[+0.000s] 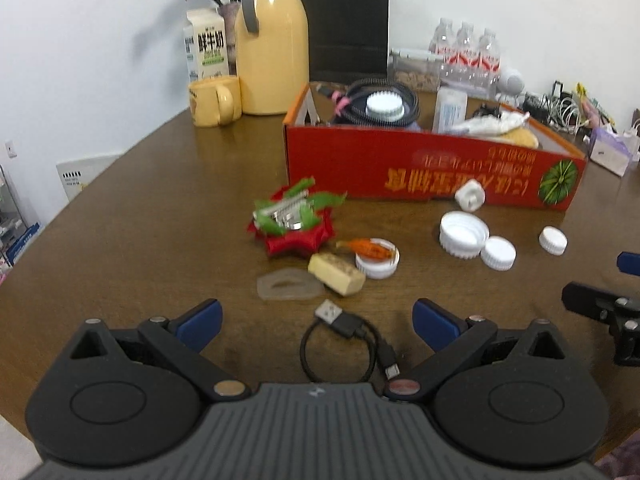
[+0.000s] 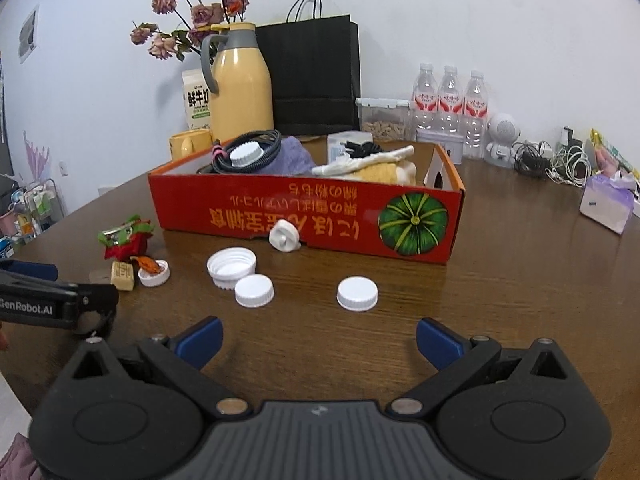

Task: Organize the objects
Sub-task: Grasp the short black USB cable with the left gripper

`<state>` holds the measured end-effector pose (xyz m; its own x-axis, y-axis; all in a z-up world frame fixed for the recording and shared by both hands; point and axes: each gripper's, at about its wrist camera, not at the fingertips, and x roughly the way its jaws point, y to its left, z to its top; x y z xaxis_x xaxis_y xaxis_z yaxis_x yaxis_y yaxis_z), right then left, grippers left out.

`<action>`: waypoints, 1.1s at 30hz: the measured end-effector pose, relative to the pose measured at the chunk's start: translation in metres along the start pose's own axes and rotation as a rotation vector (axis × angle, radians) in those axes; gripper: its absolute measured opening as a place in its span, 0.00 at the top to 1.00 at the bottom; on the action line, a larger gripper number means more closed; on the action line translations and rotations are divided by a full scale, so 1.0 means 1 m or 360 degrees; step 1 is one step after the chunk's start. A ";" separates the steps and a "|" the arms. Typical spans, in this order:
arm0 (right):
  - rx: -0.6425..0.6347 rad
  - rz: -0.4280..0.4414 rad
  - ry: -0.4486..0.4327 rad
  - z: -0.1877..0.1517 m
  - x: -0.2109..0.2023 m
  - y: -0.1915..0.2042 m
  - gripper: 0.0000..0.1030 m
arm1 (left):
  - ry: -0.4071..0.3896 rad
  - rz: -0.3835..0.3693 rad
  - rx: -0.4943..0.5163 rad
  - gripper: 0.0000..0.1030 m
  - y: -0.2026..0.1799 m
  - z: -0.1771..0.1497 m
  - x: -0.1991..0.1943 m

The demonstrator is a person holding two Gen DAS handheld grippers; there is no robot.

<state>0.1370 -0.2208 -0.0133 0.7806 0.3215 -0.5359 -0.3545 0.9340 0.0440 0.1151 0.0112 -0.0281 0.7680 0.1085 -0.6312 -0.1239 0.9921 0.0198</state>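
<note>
Bare table (image 2: 320,344) lies open ahead — white caps (image 2: 357,293) and red box (image 2: 304,216) block beyond.

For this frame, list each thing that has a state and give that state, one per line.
left gripper: open, empty
right gripper: open, empty
red cardboard box: open-topped, partly filled
large white lid: upside down, hollow up
small white cap: closed side up
USB cable: coiled, unplugged
yellow thermos: lid on

1. My left black two-finger gripper with blue pads (image 1: 316,324) fills the lower frame, jaws spread wide, holding nothing.
2. My right black two-finger gripper with blue pads (image 2: 319,340) sits likewise, jaws wide apart and empty.
</note>
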 end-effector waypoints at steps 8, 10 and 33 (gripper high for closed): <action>0.0012 -0.0006 0.0020 -0.005 0.002 -0.003 0.00 | 0.0043 -0.0038 0.0004 0.00 -0.003 -0.009 0.004; 0.0013 -0.0005 0.0029 -0.006 0.004 -0.003 0.00 | 0.0037 -0.0057 -0.0007 0.05 -0.002 -0.010 0.001; 0.0012 -0.0001 0.0029 -0.007 0.004 -0.003 0.00 | -0.0048 -0.0098 -0.0004 0.92 0.001 -0.009 -0.014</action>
<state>0.1372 -0.2234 -0.0216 0.7714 0.3182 -0.5511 -0.3501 0.9354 0.0500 0.0989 0.0096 -0.0260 0.7929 0.0491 -0.6073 -0.0775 0.9968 -0.0206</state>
